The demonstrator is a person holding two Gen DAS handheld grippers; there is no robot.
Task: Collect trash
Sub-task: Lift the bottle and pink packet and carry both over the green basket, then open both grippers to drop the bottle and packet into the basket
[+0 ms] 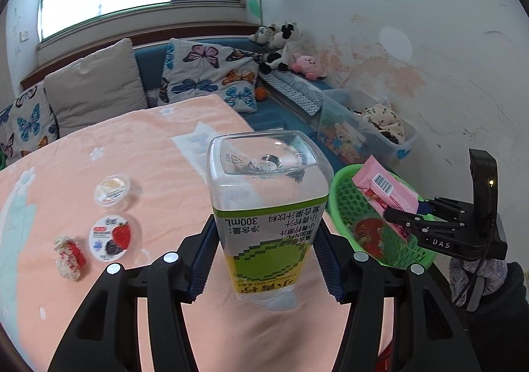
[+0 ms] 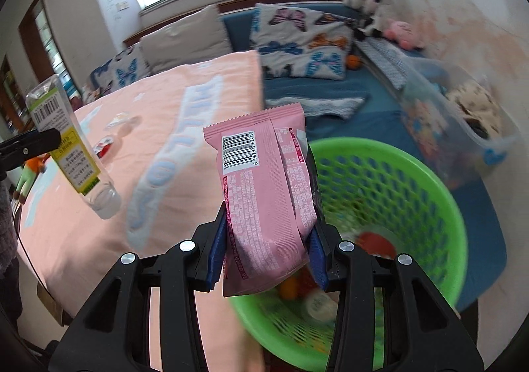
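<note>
A window-lit room holds a blue sofa (image 1: 281,114) lined with butterfly cushions (image 1: 208,74), and in front of it a table under a peach blanket (image 1: 132,147) fills most of both views. At the table's far right edge sits a green mesh basket (image 2: 429,193), already holding a few bits of rubbish, among them something red and something orange.

The left gripper (image 1: 264,268) is clamped on a clear square juice bottle (image 1: 267,206) with a green and yellow label, gripped around its lower body so the base points away from the camera, lifted above the blanket. The right gripper (image 2: 268,258) pinches a pink snack wrapper (image 2: 264,193) by its lower end, barcode side up, held just at the basket's near rim.

On the blanket to the left lie a round strawberry-printed lid (image 1: 114,237), a clear lidded cup (image 1: 111,191) beyond it, and a crumpled red and white wrapper (image 1: 70,256) nearest the edge.
</note>
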